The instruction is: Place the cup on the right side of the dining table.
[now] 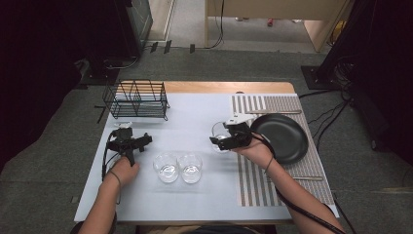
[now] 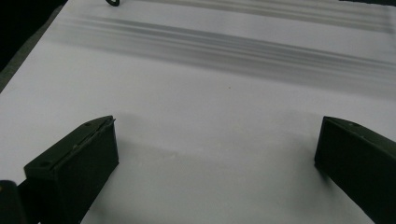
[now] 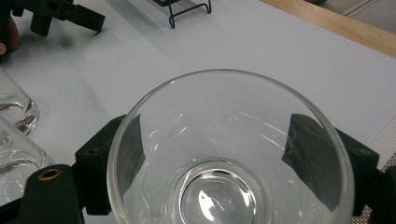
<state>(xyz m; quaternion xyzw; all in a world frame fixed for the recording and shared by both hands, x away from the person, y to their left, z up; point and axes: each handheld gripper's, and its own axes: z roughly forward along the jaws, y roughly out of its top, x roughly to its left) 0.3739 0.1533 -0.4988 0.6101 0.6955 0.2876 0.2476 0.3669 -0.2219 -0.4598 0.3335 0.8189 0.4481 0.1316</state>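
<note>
Grey carpet surrounds a white-topped surface; black cables trail across the floor, dark curtains flank both sides, light wooden furniture behind.

My black left gripper, my right gripper with its grey three-cornered plate, black trailing cables, thin wristbands, brass screw.

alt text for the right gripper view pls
A clear glass, seen from above its rim, sits clamped between the right gripper's two black jaws over a white table. Two more glasses stand at the left edge, with the left gripper and a wire rack's foot farther off.
</note>
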